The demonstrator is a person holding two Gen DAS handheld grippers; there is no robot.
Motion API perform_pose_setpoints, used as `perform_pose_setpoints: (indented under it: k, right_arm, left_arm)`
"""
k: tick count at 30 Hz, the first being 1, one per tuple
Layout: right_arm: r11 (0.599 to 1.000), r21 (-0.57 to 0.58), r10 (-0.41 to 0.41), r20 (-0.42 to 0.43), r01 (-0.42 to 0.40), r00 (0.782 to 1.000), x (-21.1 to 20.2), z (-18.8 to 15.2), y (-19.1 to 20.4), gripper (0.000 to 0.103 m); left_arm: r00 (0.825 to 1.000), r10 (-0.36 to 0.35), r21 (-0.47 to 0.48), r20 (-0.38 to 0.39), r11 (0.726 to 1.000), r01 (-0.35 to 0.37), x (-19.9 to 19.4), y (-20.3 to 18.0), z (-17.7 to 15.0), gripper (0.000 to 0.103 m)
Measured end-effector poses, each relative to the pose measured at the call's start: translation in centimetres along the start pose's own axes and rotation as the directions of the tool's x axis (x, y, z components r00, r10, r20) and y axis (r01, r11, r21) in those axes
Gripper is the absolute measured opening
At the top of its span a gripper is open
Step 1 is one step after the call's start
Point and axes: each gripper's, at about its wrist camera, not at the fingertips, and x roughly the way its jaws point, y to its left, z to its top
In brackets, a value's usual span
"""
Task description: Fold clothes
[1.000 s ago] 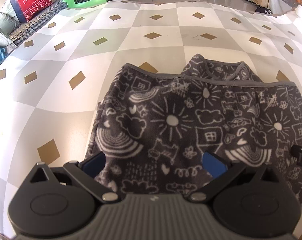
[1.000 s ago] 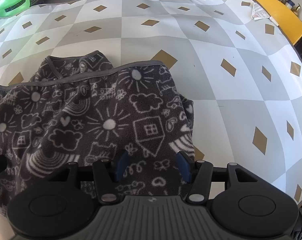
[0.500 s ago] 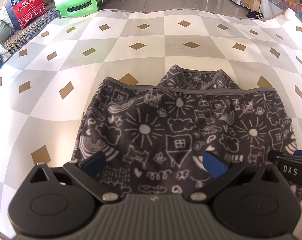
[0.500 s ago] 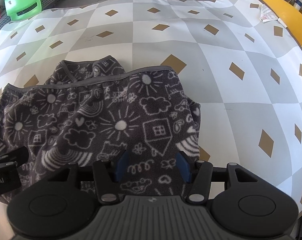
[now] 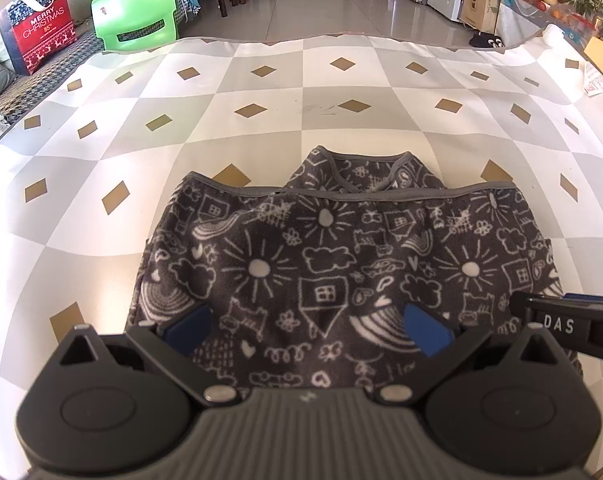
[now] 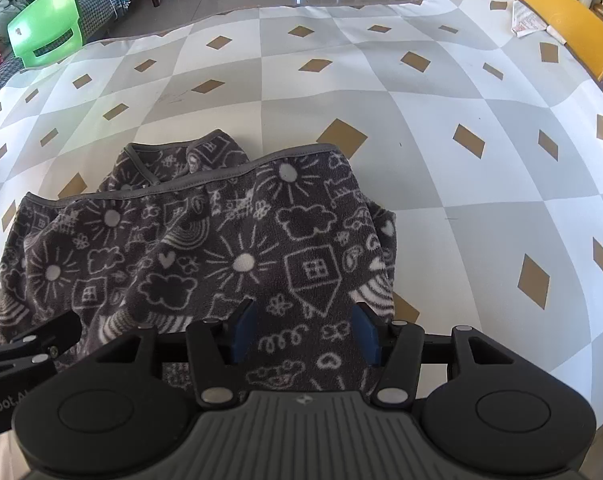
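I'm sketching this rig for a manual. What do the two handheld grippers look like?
Both match: the left gripper and right gripper have a ribbed grey body, black linkage arms with silver rivets, two round black discs and blue finger pads. White lettering marks their sides. No cables or sleeves show.

Dark grey fleece garment (image 5: 341,264) with white doodle print; folded over, lying flat on the checked table.

Red gift bag (image 5: 41,42), beside green chair (image 5: 137,10): read "MERRY CHRISTMAS"
Right gripper (image 5: 557,326): bore "DAS"
Left gripper (image 6: 5,396): bore "Robot.A…", cut off
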Motion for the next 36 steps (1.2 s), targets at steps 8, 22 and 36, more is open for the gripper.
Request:
perform_pose_setpoints:
  k: [8, 22, 36]
  right_arm:
    - [0.999, 0.016, 0.032, -0.010, -0.031, 0.999, -0.9, -0.3, -0.1, 0.050]
    - [1.000, -0.016, 0.019, -0.013, -0.019, 1.000, -4.0, -5.0, -0.2, 0.051]
    - [0.999, 0.010, 0.039, -0.003, -0.039, 0.999, -5.6, -8.1, -1.1, 0.051]
  left_arm:
    - [1.000, 0.015, -0.013, 0.004, 1.000, -0.015, -1.6, 0.3, -1.3, 0.103]
    - [0.997, 0.058, -0.027, -0.056, 0.998, -0.059, -3.9, 0.6, -7.1, 0.103]
    - [0.997, 0.036, -0.049, -0.061, 0.998, -0.039, -6.7, -0.2, -10.3, 0.103]
